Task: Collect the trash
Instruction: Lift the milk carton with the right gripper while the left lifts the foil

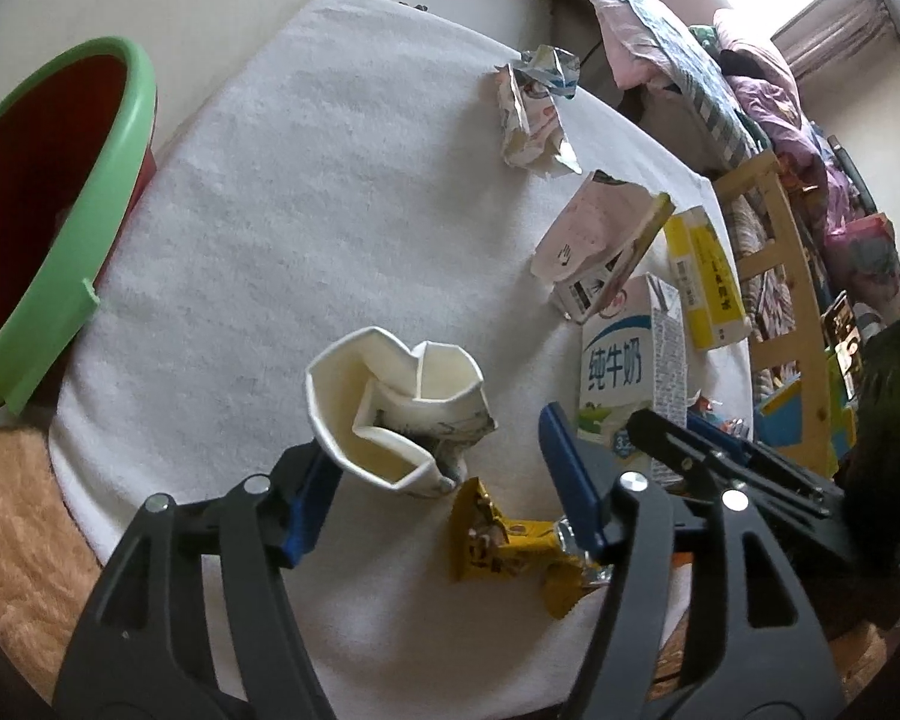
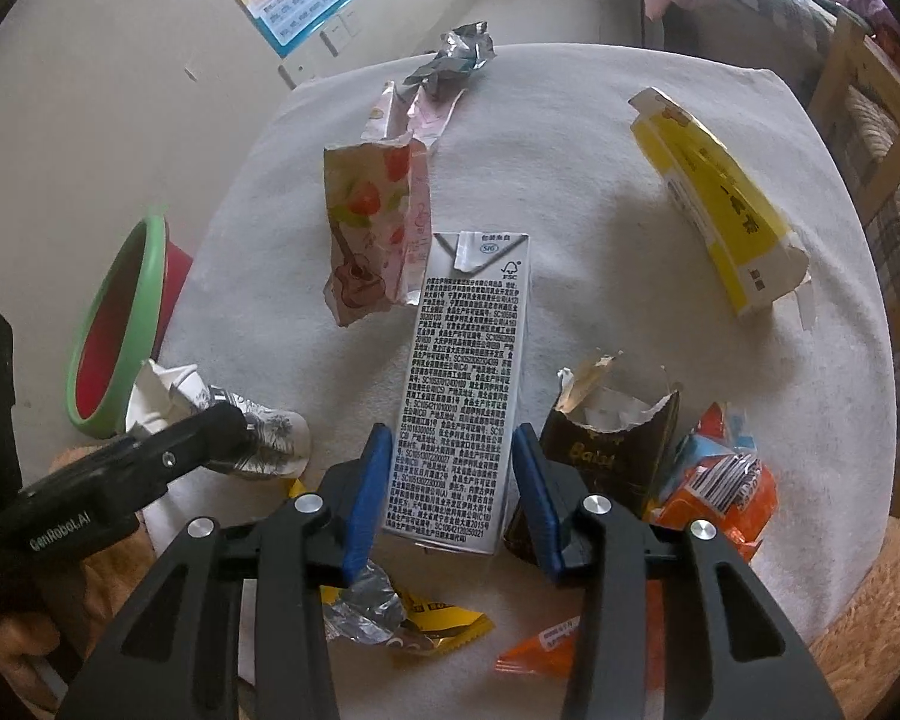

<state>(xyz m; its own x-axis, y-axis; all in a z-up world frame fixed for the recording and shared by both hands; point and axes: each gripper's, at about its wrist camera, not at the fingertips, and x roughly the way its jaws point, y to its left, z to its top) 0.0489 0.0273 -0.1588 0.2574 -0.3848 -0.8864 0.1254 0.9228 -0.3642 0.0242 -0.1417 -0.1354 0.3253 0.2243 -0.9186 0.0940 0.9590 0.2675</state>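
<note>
Far left, a green-rimmed red plastic basin [image 1: 60,228] is sitting beside the worktop [image 1: 330,180], which is covered w/ a white towel. Next, the left tool [image 1: 444,486] is hovering over a crushed white paper cup [image 1: 390,414]: its blue pads are standing wide, the cup touching the left pad [image 1: 306,504] only, so nothing is being gripped. Just right of the cup a crumpled yellow snack wrapper [image 1: 510,546] is lying flat on the towel, partly under the tool's right finger.

Toward the back, a crumpled silver-and-pink foil bag [image 1: 534,114] is lying near the far edge, and in front of it a torn pink strawberry-print carton [image 2: 372,234] is leaning close to the white-and-blue milk carton [image 2: 462,384].

The right tool [image 2: 450,498] is straddling that upright milk carton, pads narrow & v. close on both sides; can't tell whether they're pressing yet.

Right of the carton a torn dark brown snack box [image 2: 612,450] is standing open, w/ orange-and-blue wrappers [image 2: 720,480] beside it and a small orange sachet [image 2: 540,648] lying nearer the front. Farther right & back, a yellow-and-white cardboard box [image 2: 726,204] is lying tilted on the towel, well apart from the rest.
</note>
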